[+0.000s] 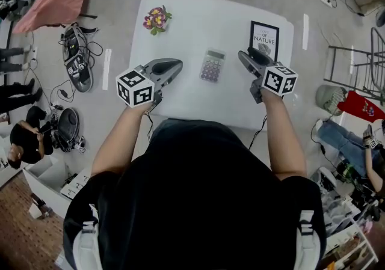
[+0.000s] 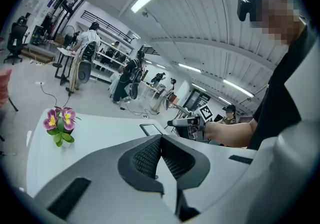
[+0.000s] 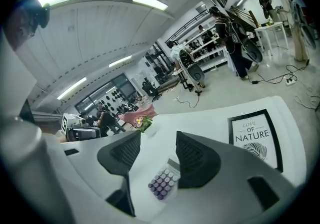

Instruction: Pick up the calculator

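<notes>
The calculator [image 1: 212, 65], grey with purple and white keys, lies flat at the middle of the white table [image 1: 192, 100]. My left gripper [image 1: 176, 66] hovers just left of it with its jaws together and nothing held; in the left gripper view the pads [image 2: 150, 155] meet at their tips. On the calculator's right, my right gripper [image 1: 246, 56] stands open. In the right gripper view the calculator [image 3: 162, 183] shows low in the gap between the open jaws of the right gripper [image 3: 158, 140], apart from both.
A small pot of pink and yellow flowers [image 1: 156, 20] stands at the table's far left corner. A black-framed print [image 1: 264, 38] lies at the far right. Cables, bags and people surround the table on the floor.
</notes>
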Motion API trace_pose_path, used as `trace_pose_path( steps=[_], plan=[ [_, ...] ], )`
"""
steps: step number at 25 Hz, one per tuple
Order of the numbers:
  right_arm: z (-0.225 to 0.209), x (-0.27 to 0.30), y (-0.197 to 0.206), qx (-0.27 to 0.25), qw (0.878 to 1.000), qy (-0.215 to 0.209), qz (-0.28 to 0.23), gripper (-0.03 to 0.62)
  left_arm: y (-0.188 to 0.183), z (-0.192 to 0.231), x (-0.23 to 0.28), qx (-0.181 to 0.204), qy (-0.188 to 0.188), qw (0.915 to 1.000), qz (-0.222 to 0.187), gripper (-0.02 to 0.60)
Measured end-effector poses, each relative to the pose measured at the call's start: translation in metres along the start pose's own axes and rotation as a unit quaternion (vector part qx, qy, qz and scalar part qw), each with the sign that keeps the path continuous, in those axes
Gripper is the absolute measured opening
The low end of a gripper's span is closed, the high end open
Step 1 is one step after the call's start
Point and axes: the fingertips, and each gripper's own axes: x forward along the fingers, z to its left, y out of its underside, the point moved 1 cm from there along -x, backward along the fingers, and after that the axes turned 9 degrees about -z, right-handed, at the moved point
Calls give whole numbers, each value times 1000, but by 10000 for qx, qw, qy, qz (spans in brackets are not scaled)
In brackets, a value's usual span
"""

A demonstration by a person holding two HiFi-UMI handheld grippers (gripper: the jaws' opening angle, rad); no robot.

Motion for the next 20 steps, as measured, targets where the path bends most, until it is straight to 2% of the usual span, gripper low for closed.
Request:
trace_pose_path(
  steps=[20],
  plan=[
    [-41,67,74,430,9930,-168,1085,232,87,43,43,-326,-126,9945,991,18]
  ],
)
